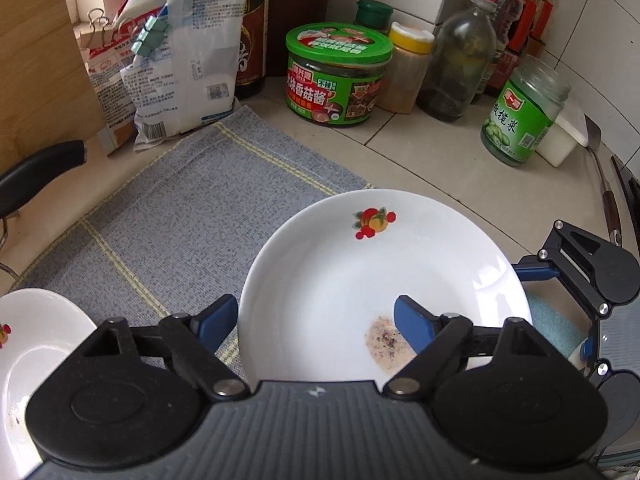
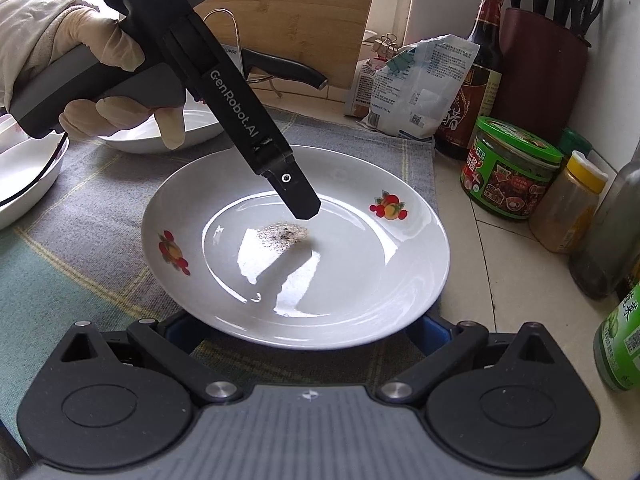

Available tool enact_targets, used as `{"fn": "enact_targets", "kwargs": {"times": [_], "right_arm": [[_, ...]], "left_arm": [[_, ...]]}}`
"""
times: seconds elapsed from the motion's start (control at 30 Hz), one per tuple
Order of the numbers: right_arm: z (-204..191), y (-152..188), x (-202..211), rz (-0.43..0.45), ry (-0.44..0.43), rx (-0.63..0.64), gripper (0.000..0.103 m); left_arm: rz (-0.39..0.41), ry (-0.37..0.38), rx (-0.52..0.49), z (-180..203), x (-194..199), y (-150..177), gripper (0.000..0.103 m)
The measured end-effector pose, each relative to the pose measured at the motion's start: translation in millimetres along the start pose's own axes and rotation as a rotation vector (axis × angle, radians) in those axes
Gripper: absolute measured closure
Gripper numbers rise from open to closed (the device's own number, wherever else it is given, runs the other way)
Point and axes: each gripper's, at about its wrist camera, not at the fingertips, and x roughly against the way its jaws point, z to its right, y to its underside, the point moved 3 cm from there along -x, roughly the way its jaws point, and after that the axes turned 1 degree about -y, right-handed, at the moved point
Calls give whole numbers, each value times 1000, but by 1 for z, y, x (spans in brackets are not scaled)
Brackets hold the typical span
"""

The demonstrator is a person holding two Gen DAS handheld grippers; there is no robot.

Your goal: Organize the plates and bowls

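L claw [image 1: 316, 320] open astride rim of white plate [image 2: 296, 240] on mat [image 1: 192, 220]; R claw [image 2: 304, 328] state unclear, tips hidden under plate.

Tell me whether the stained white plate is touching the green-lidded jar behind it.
Apart. The left wrist view shows bare counter tile between the plate rim and the green-lidded jar.

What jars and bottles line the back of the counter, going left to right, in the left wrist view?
Dark sauce bottle → green-lidded mushroom sauce jar → yellow-capped spice jar → clear glass bottle with a red cap → green-labelled glass jar.
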Motion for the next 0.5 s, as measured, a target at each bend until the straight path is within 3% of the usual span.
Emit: {"fn": "enact_targets", "kwargs": {"times": [0.27,0.5], "right_arm": [[-11,-2,24,-21,74,-26,0],[-29,-6,52,-14,129,-65,0]], "left_arm": [[118,-76,-32,5,58,14,11],[233,-167,-15,14,121,49,6]]}}
